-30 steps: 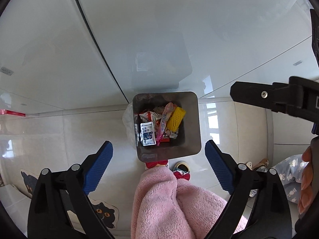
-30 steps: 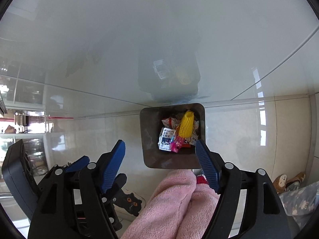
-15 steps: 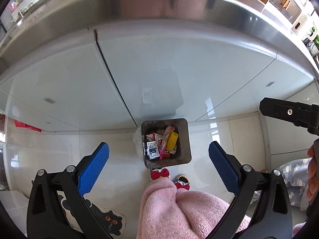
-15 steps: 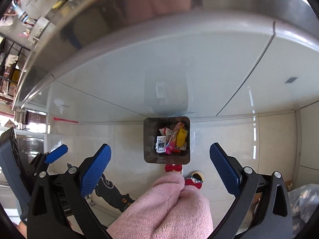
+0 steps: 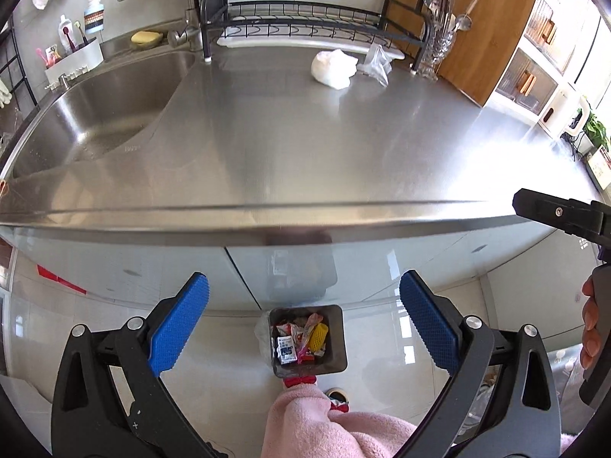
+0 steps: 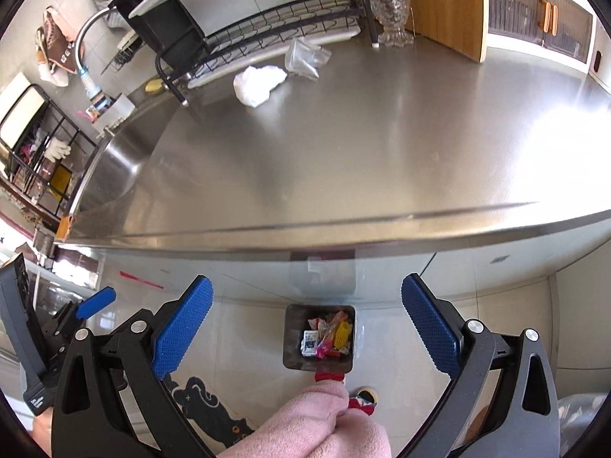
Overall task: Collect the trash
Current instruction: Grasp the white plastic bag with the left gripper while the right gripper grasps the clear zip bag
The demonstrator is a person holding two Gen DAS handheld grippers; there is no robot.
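A small grey trash bin (image 5: 337, 347) stands on the floor below the counter, holding several colourful wrappers; it also shows in the right wrist view (image 6: 292, 337). On the steel counter (image 5: 286, 145) lie a crumpled white paper wad (image 5: 332, 68) and a clear plastic bag (image 5: 376, 61), near the dish rack; both show in the right wrist view, the wad (image 6: 257, 84) and the bag (image 6: 305, 57). My left gripper (image 5: 303, 324) is open and empty above the bin. My right gripper (image 6: 305, 320) is open and empty beside it.
A sink (image 5: 103, 103) is at the counter's left. A black dish rack (image 5: 305, 19) and a glass cutlery holder (image 5: 439, 53) stand at the back. A wooden cabinet (image 5: 485, 26) is at the right. Pink-clad legs (image 5: 324, 427) are below.
Both grippers have risen from close above the bin to above counter height. The counter top with the white wad and plastic bag has come into view. Both stay open.
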